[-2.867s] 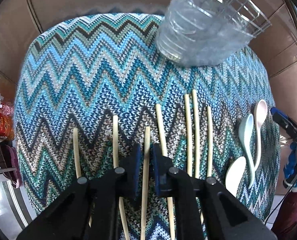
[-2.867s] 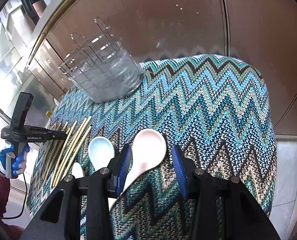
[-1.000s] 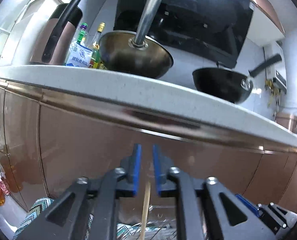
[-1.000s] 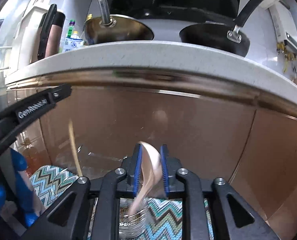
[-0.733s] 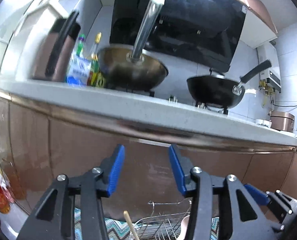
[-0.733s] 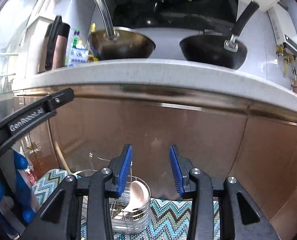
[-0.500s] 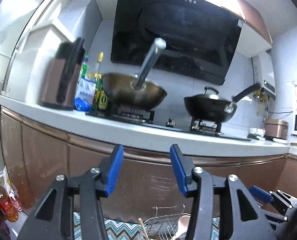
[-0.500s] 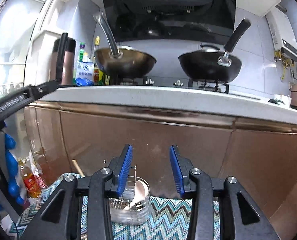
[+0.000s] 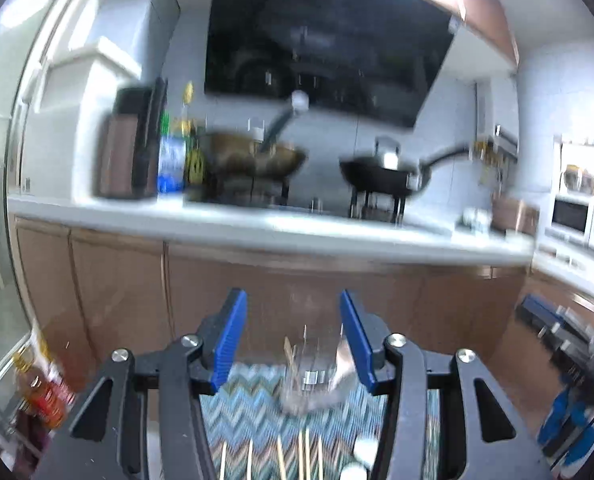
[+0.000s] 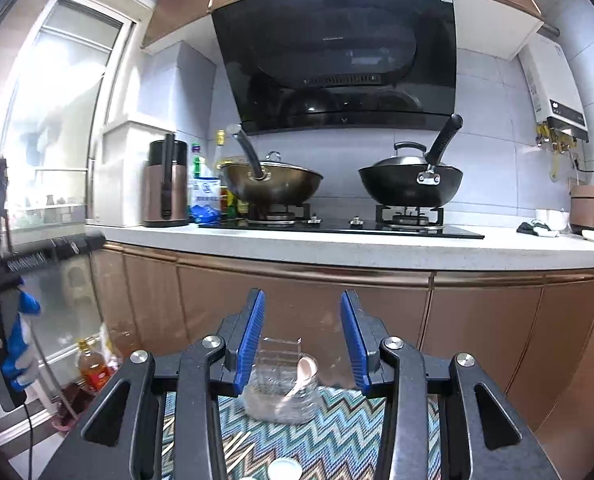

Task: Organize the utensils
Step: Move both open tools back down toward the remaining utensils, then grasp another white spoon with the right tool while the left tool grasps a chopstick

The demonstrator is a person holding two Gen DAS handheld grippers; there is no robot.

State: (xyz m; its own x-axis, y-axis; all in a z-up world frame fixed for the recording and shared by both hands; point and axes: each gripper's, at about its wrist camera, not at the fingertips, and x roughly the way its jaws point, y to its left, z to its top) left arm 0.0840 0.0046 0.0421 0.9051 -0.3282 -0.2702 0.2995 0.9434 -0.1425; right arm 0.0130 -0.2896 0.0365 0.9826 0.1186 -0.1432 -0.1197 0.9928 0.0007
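My left tongs (image 9: 293, 344) and right tongs (image 10: 301, 338) both gape partway, gripping nothing. Low in the frame between the right jaws stands the clear holder (image 10: 282, 392) with a spoon (image 10: 303, 372) inside; chopsticks (image 9: 293, 458) lie along the bottom edge.

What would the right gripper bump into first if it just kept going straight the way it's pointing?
Probably the brown cabinet front under the counter. The right gripper, open and empty, points nearly level, so it likely passes just over the clear utensil holder with its spoon. Depth is unclear.
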